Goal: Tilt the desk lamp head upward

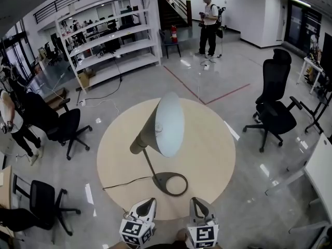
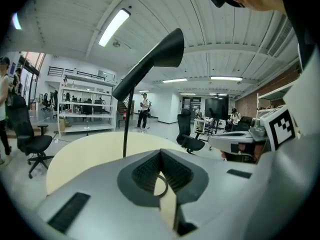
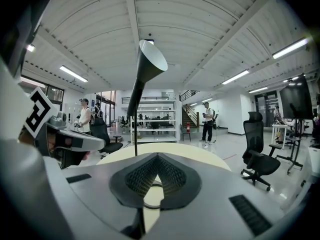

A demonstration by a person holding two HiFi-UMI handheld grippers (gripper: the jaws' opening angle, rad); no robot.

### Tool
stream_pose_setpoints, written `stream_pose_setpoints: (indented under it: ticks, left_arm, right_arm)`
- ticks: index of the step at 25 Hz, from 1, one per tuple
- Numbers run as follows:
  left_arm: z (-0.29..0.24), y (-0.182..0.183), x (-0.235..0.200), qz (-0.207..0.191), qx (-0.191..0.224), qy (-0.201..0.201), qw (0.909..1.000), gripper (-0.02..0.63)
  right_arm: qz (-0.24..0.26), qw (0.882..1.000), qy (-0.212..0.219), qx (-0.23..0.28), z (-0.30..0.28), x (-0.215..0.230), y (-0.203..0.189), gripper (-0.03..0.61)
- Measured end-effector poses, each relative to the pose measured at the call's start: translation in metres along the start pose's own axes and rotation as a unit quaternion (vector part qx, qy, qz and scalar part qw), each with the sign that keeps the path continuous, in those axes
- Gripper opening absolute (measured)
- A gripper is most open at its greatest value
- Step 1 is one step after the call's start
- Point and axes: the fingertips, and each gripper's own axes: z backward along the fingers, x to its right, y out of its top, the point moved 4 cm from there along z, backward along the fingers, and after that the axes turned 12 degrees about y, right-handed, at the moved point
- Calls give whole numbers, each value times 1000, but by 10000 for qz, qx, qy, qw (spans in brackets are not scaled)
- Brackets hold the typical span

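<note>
A desk lamp stands on the round beige table (image 1: 210, 154). Its cone shade (image 1: 168, 124) is tipped so the pale opening faces right, on a thin stem (image 1: 150, 165) rising from a ring base (image 1: 171, 183). Both grippers sit low at the table's near edge, apart from the lamp. My left gripper (image 1: 149, 204) is shut with nothing in it, and so is my right gripper (image 1: 197, 203). The left gripper view has the dark shade (image 2: 162, 51) high above the gripper (image 2: 161, 155). In the right gripper view the shade (image 3: 150, 64) rises over the gripper (image 3: 157, 157).
The lamp's black cord (image 1: 127, 182) trails left off the table. Black office chairs stand at the right (image 1: 275, 108) and the left (image 1: 65, 128). White shelving (image 1: 111, 35) is at the back, a person (image 1: 209, 22) stands far off, and a white desk (image 1: 321, 173) is at the right edge.
</note>
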Motion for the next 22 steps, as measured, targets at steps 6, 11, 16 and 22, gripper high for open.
stream_pose_setpoints:
  ticks: [6,11,16,22]
  left_arm:
    - [47,-15,-33,75,80,-73,9999,46]
    - [114,-37,-73,-28,277,-165,9995,46]
    - [202,-62,-128,-7,308,-215,9993,45]
    - [277,-91,-164,48,253,-299,9992,46]
  right_arm:
    - [-43,9997,-77,-232,5,-61,5,15]
    - [5,9993,-293,-225,22,-136,8,15]
    - [-242,9979,-510,-308,39,-241,-2,15]
    - [-255,9962,-634,-538,69,-326,-12,15]
